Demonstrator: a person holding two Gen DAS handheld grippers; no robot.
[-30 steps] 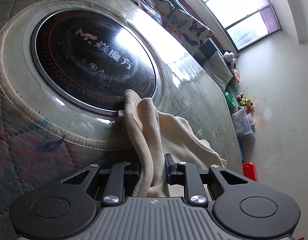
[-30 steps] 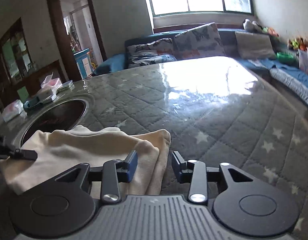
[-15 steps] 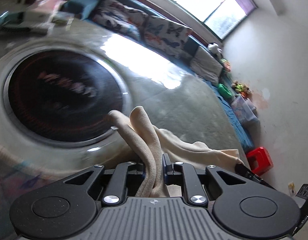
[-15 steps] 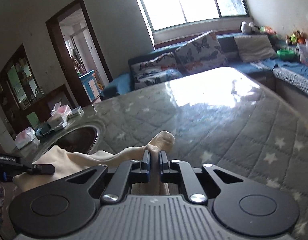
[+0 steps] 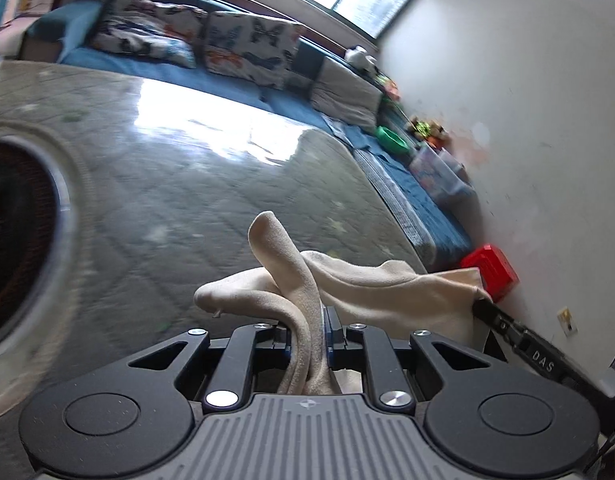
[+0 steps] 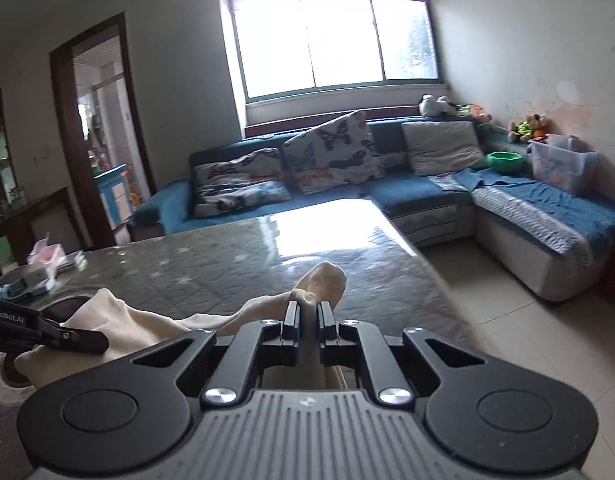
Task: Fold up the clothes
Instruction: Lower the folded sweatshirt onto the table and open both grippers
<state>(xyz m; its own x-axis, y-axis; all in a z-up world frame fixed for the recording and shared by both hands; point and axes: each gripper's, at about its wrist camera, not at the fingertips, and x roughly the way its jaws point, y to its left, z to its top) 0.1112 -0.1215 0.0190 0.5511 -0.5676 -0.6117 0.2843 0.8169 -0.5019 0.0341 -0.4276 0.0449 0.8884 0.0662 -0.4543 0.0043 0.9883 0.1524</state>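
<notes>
At the far left of the left wrist view a dark round panel [image 5: 15,236] is set into the surface [image 5: 179,184], which wears a grey quilted cover with stars under a glossy sheet. Near the middle, the left gripper [image 5: 309,330] has its jaws closed on a fold of the cream cloth [image 5: 371,292]; a bunched end sticks up past the jaws and another lobe droops to their left. The cloth stretches rightward, lifted off the surface, to the tip of the right gripper [image 5: 481,306] at the right edge. Behind it a red stool [image 5: 491,266] stands by the wall.

In the right wrist view the left gripper [image 6: 99,338] reaches in from the left edge, clamped on the cloth [image 6: 143,328]. The cloth spans from there to the centre, where the right gripper [image 6: 308,316] has its jaws closed on another bunched edge, a rounded tuft poking above them. Beyond lie the surface [image 6: 235,256], then a blue sofa [image 6: 411,192] with butterfly cushions [image 6: 331,158] under the window.
</notes>
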